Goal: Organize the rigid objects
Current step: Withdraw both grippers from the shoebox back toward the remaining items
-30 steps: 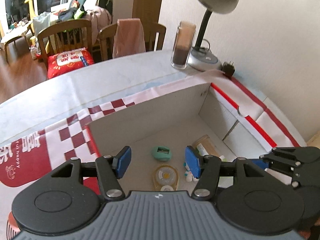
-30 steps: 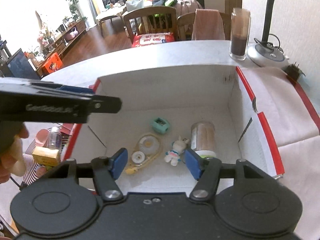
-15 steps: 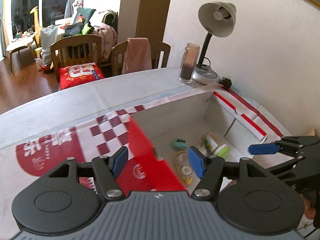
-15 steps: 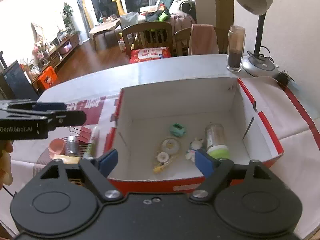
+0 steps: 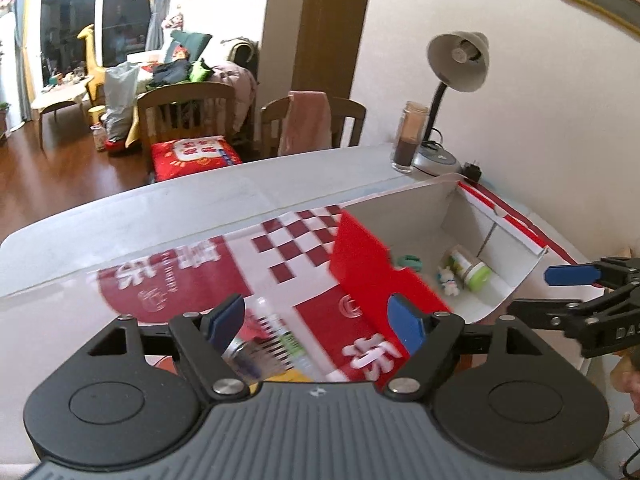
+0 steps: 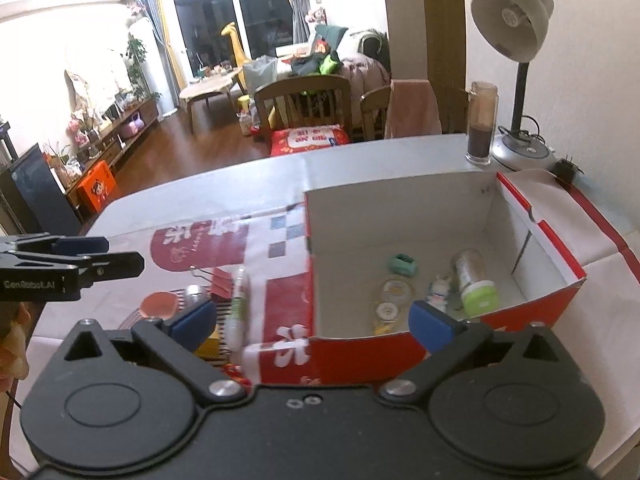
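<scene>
A red cardboard box (image 6: pixel 440 354) with a white inside stands on the table; it also shows in the left wrist view (image 5: pixel 360 256). In it lie a green-capped bottle (image 6: pixel 474 284), a small rabbit figure (image 6: pixel 439 290), a correction tape (image 6: pixel 390 304) and a teal sharpener (image 6: pixel 404 265). Left of the box lie a white-green tube (image 6: pixel 238 300), a red binder clip (image 6: pixel 220 280), a pink round piece (image 6: pixel 158 306) and a metal cylinder (image 6: pixel 192 294). My left gripper (image 5: pixel 316 318) is open above these loose things. My right gripper (image 6: pixel 314 322) is open and empty at the box's near wall.
A desk lamp (image 6: pixel 516 40) and a tall glass jar (image 6: pixel 482 124) stand at the table's far right by the wall. Wooden chairs (image 6: pixel 304 106) stand behind the table. The box's flaps lie spread on the tabletop.
Both grippers have pulled back and up out of the box. The left one has swung left over the loose things beside the box. Both stay open and empty.
</scene>
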The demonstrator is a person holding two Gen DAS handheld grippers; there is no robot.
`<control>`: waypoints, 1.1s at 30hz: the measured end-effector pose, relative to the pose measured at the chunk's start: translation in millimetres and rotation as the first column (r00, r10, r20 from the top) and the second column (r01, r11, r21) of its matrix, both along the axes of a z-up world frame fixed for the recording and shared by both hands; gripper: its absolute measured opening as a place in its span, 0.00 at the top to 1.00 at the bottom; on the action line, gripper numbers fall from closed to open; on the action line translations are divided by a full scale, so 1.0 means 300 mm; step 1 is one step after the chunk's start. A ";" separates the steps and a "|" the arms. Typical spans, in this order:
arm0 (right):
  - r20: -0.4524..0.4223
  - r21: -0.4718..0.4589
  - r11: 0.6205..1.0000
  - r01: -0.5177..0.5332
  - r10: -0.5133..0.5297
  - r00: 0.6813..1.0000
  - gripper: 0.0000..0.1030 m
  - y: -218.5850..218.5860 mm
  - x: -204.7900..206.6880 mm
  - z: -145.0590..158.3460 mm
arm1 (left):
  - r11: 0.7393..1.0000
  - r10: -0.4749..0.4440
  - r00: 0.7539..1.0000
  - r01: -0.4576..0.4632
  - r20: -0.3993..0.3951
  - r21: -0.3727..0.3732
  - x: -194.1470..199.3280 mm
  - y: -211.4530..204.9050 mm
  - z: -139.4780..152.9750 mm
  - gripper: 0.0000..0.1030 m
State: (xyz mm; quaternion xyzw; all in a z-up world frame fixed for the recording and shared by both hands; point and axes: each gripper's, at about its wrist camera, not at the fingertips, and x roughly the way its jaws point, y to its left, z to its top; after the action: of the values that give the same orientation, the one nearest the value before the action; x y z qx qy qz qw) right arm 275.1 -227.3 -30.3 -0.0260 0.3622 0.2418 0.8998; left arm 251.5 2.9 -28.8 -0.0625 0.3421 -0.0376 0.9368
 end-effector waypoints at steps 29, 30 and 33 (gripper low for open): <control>-0.049 -0.080 0.989 -0.124 0.120 0.992 0.00 0.311 -0.204 -0.142 | 0.994 0.105 0.994 -0.105 -0.011 0.040 -0.204 0.329 -0.285 0.20; -0.055 -0.079 0.989 -0.128 0.123 0.991 0.00 0.317 -0.195 -0.148 | 0.995 0.095 0.995 -0.094 -0.017 0.045 -0.196 0.329 -0.300 0.20; -0.067 -0.086 0.987 -0.139 0.133 0.989 0.00 0.336 -0.165 -0.168 | 0.996 0.072 0.997 -0.071 -0.026 0.060 -0.173 0.326 -0.338 0.20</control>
State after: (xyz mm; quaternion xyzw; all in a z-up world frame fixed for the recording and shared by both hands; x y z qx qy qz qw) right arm 225.6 -126.3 -80.6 -0.0838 0.3973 0.2868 0.8677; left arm 199.6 100.8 -130.3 -0.0477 0.3536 0.0070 0.9342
